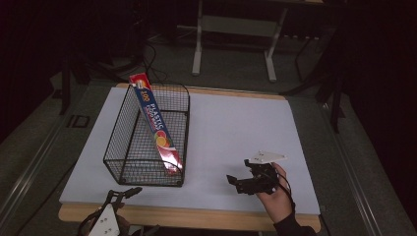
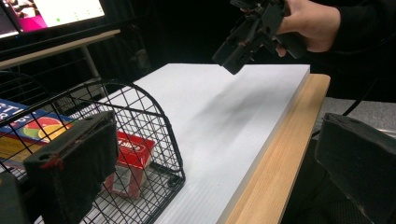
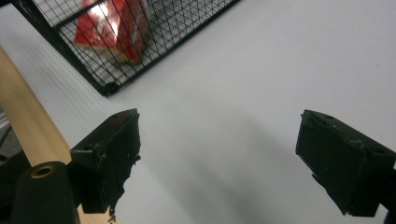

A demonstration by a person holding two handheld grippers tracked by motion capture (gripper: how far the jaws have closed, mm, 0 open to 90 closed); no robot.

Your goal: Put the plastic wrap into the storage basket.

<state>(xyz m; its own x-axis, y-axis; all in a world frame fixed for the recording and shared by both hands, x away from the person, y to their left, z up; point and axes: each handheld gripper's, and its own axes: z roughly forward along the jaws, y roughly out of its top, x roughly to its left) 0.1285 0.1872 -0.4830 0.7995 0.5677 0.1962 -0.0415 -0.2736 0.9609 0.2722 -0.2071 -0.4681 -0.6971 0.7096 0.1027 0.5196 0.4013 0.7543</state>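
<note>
The wire basket (image 1: 147, 137) stands on the table (image 1: 236, 128), to the left of the right claw (image 1: 235, 182) and well apart from it. The box (image 1: 156, 123) leans inside the basket. The left claw (image 1: 123, 194) sits just before the basket's near wall.

basket (image 1: 123, 147): we see thin black wire mesh
box (image 1: 157, 125): glossy printed cardboard
surface (image 1: 236, 128): we see matt white board, wood edge
</note>
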